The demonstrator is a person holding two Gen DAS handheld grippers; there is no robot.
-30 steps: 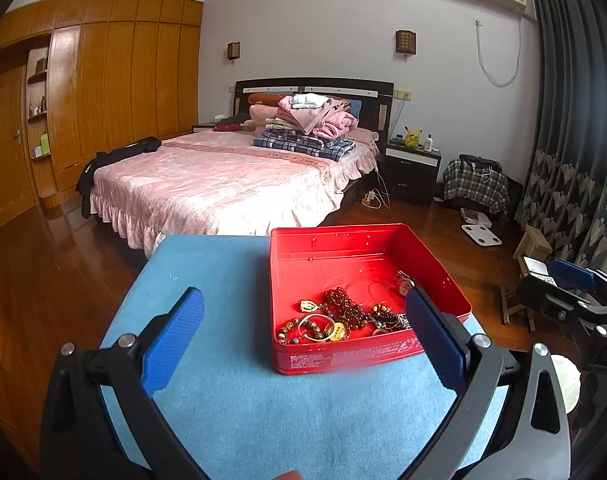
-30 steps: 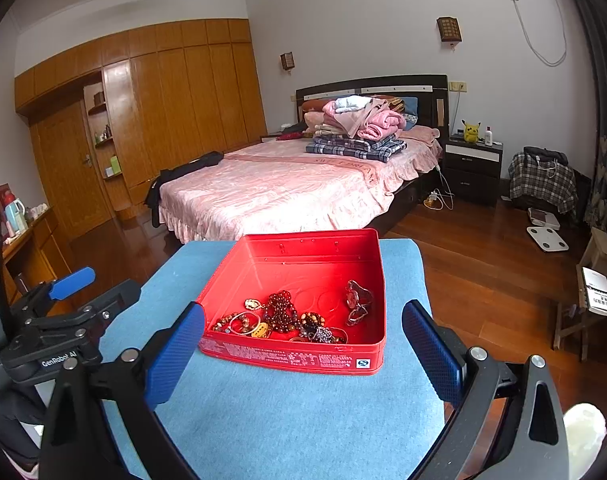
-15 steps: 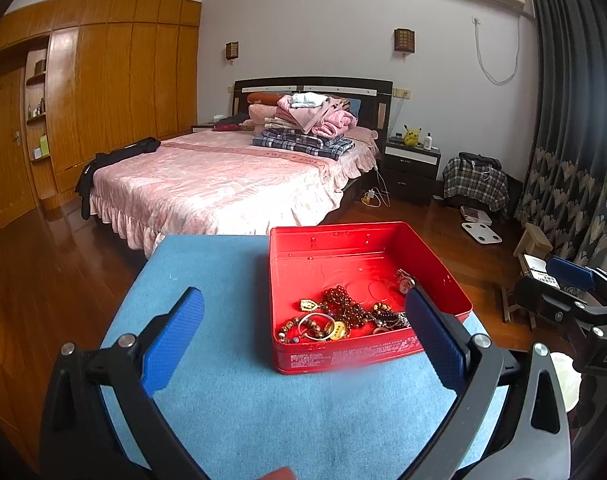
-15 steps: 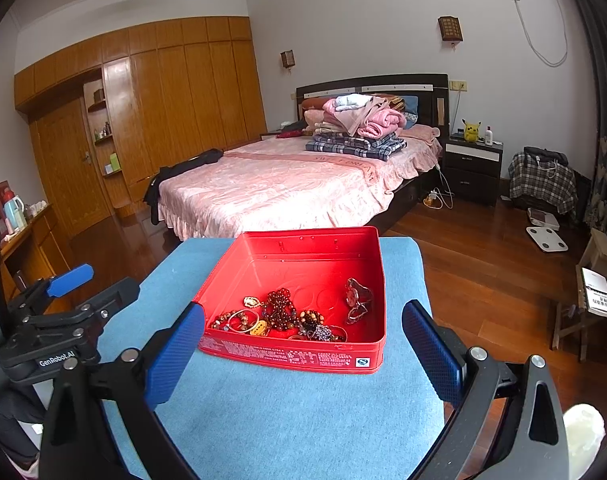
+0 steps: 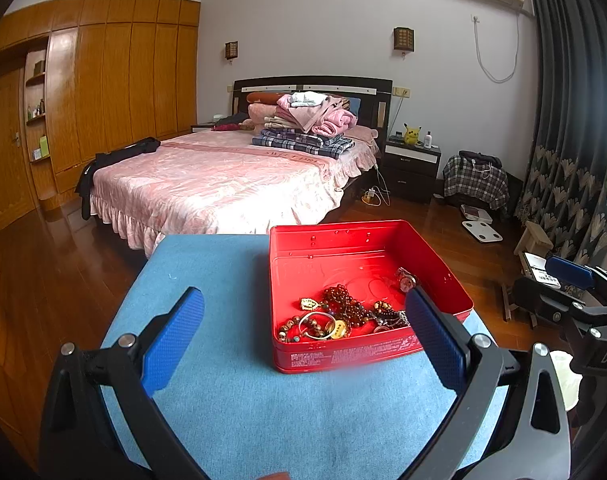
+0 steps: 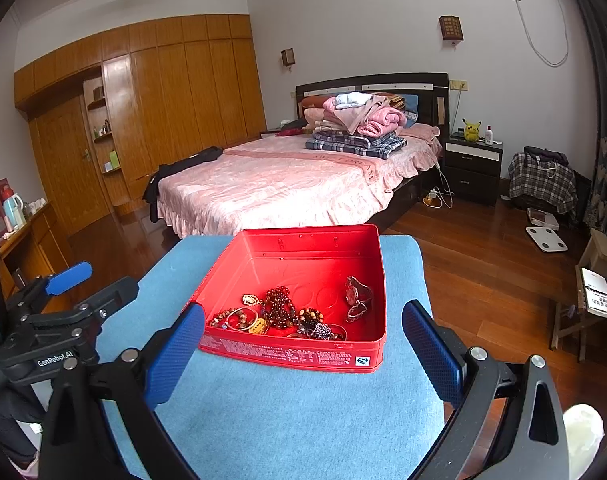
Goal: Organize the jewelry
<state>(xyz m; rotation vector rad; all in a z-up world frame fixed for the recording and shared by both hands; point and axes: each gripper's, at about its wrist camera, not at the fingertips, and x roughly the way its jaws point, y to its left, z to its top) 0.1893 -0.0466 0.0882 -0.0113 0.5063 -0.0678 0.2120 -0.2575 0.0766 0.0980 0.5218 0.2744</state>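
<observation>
Red tin (image 6: 291, 354) of jewelry (image 6: 281, 314) just beyond both wide-open, empty hand-held grippers (image 5: 303, 320) (image 6: 303, 322).

A tin (image 6: 291, 354) sits on the bench (image 6: 303, 420), toward its far right part. Jewelry (image 6: 279, 316) lies heaped in the tin's near half, a watch (image 6: 357, 296) just right of the heap. Behind the bench stands a bed (image 6: 287, 184), folded clothes (image 6: 355, 124) stacked at its head, a nightstand (image 6: 471, 168) to its right
</observation>
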